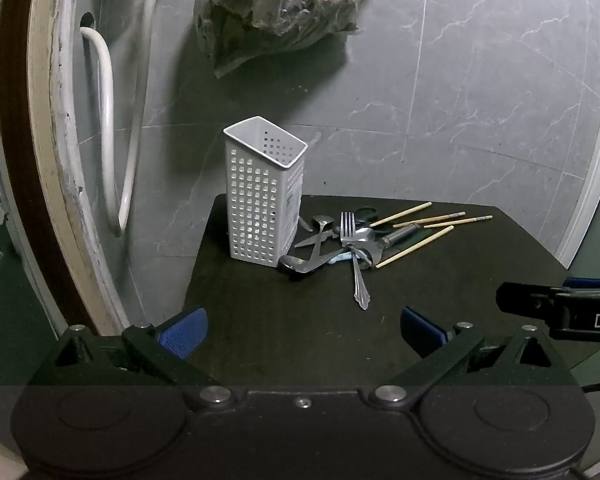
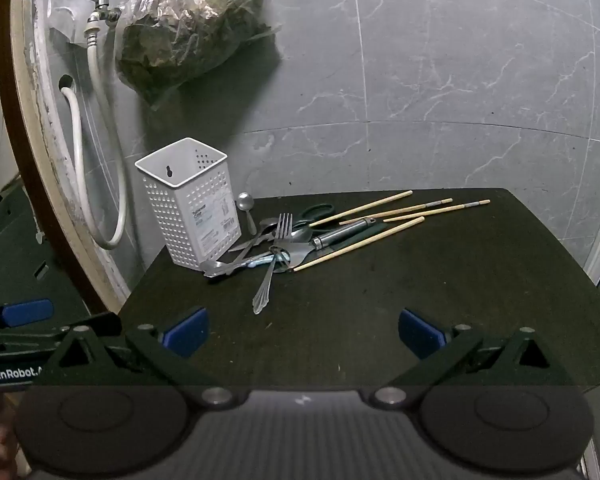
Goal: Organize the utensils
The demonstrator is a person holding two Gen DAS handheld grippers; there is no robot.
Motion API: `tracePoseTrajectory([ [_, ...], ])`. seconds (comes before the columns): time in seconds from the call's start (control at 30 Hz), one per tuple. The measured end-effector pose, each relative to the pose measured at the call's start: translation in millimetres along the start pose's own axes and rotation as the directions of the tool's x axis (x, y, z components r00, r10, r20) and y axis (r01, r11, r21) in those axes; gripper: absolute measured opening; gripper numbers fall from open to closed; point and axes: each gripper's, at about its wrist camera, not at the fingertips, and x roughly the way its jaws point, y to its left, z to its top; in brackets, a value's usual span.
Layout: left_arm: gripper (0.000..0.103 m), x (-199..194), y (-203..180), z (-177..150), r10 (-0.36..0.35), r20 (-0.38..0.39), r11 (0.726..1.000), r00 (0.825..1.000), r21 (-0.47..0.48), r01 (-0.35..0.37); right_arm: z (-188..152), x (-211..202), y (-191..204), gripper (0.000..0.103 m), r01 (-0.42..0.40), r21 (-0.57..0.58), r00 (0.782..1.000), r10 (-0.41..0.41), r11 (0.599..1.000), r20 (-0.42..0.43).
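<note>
A white perforated utensil holder [image 1: 262, 196] [image 2: 190, 204] stands upright and empty at the back left of the dark table [image 1: 420, 320] [image 2: 440, 300]. Beside it lies a pile of utensils: a fork [image 1: 354, 248] [image 2: 274, 256], spoons [image 1: 320, 236] [image 2: 246, 208], a metal-handled tool [image 1: 400, 234] [image 2: 344, 232], scissors [image 2: 318, 212] and several wooden chopsticks [image 1: 416, 246] [image 2: 360, 246]. My left gripper [image 1: 304, 330] is open and empty, short of the pile. My right gripper [image 2: 304, 330] is open and empty, also short of the pile; it shows at the right edge of the left wrist view [image 1: 560, 308].
A grey marble-tiled wall is behind the table. A plastic bag of dark greens [image 1: 276, 8] [image 2: 192, 28] hangs on it above the holder. White hoses [image 1: 108, 128] [image 2: 100, 140] and a tap [image 2: 100, 4] are at the left, next to a curved wooden frame [image 1: 24, 120].
</note>
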Motion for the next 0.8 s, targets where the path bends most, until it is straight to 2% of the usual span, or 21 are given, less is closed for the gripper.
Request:
tracePoseTrajectory([
  [0.8,0.102,-0.3,0.6,0.4,0.001,-0.006,1.000,1.000,0.000,-0.001,0.4,0.2,0.8,0.103,0.001,-0.002,1.000,-0.001,1.000,-0.003],
])
